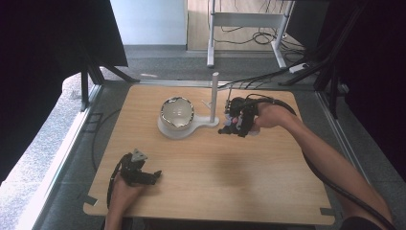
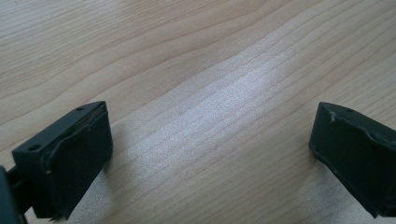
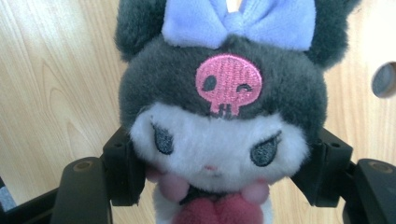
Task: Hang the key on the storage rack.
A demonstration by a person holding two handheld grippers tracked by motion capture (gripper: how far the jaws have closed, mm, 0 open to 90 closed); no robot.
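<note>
A plush toy [image 3: 219,116] with a dark grey hood, a pink skull patch, a lilac bow and a white face sits between the jaws of my right gripper [image 3: 219,172], which is shut on its head. In the high view this gripper [image 1: 238,120] hovers right of the white stand, the plush toy [image 1: 229,125] poking out toward it. My left gripper [image 1: 143,175] rests low near the table's front left corner. Its jaws stand wide apart over bare wood, and the left gripper [image 2: 210,154] holds nothing.
A white stand [image 1: 184,128] with a round base and an upright post [image 1: 214,96] stands mid-table, carrying a shiny bowl [image 1: 176,112]. The wooden table [image 1: 215,191] ends in dark floor on both sides. Cables trail from the right hand.
</note>
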